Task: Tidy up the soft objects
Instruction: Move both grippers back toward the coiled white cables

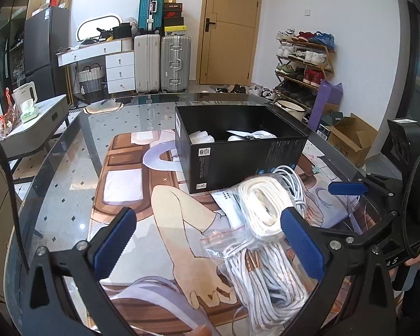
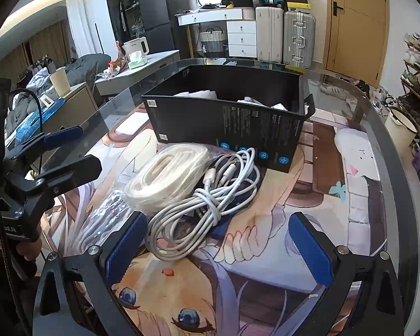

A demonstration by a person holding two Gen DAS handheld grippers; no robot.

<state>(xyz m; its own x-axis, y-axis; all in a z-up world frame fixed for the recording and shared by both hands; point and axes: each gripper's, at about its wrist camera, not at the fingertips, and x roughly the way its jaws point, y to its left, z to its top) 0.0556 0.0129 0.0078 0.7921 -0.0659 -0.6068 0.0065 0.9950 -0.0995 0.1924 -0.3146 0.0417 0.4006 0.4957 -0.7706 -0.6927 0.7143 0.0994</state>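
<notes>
A black open box [image 1: 238, 151] [image 2: 226, 123] stands on the table with white items inside. In front of it lie a bagged coil of flat white cord [image 1: 261, 207] [image 2: 165, 176], a bundle of round white cable [image 2: 207, 201] [image 1: 294, 182], and a clear bag of white laces with copper tips [image 1: 266, 277] [image 2: 103, 218]. My left gripper [image 1: 210, 243] is open, low over the table, its right finger beside the laces and flat cord. My right gripper [image 2: 219, 249] is open just in front of the round cable bundle. Both are empty.
The glass table carries an anime-print mat [image 1: 142, 212] [image 2: 322, 196]. A side table [image 1: 33, 123] with a kettle stands to the left. Suitcases [image 1: 162, 61], a door, a shoe rack [image 1: 305, 61] and a cardboard box [image 1: 350, 137] line the far wall and right side.
</notes>
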